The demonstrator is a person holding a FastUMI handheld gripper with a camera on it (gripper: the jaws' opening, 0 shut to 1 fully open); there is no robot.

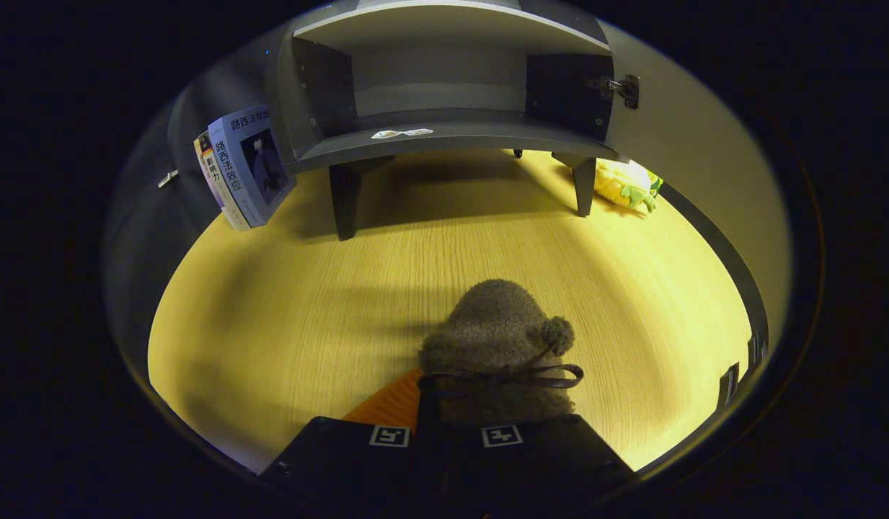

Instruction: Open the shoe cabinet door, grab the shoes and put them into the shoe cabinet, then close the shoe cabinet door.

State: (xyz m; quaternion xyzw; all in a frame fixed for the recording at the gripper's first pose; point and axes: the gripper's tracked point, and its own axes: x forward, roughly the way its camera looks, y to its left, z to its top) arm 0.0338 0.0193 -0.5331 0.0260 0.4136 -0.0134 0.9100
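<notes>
Gripper (444, 440) fingers are seen closed on the heel of the fuzzy shoe (498, 346), held over the counter (271, 317) short of the open shoe cabinet (444, 122); the soft, off-centre hold risks slipping, or snagging the sill.

The fuzzy grey-brown fleece shoe (496, 339) has a dark brown cord bow (512, 376) and a matching pompom (557, 334); an orange ribbed sole (390, 404) shows beside it, and the gripper (444, 432) has its fingers closed on the shoe's heel. The wooden floor (307, 310) is pale yellow with fine straight grain. The open shoe cabinet (444, 94) is dark grey. Blue-grey paperback books (246, 169) lean beside it. A yellow plush toy (624, 184) has green parts.
</notes>
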